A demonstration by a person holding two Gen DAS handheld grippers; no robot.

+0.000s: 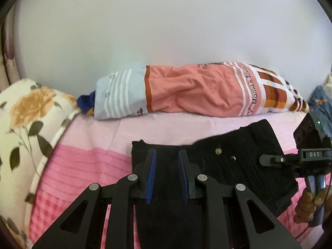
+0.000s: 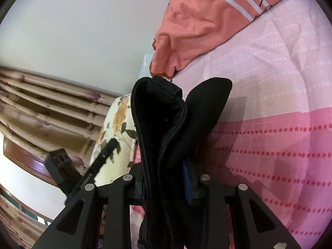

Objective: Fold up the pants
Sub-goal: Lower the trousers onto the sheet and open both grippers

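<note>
Black pants [image 1: 232, 161] hang stretched between both grippers above a pink bed. A brass button [image 1: 217, 151] shows on the waistband. In the left wrist view my left gripper [image 1: 167, 155] is shut on the cloth's left end, blue pads pressing the fabric. My right gripper [image 1: 267, 159] grips the right end, with a hand [image 1: 309, 205] on its handle. In the right wrist view a thick folded bunch of the pants [image 2: 161, 124] stands up between the pads of my right gripper [image 2: 165, 166], hiding its fingertips. My left gripper [image 2: 110, 145] shows at the left there.
A long bolster in a peach and striped cover [image 1: 197, 89] lies along the white wall. A floral pillow [image 1: 27, 112] sits at the left and blue patterned cloth [image 1: 319, 101] at the far right. The pink sheet [image 2: 269, 137] spreads below; curtains [image 2: 41, 108] hang beyond.
</note>
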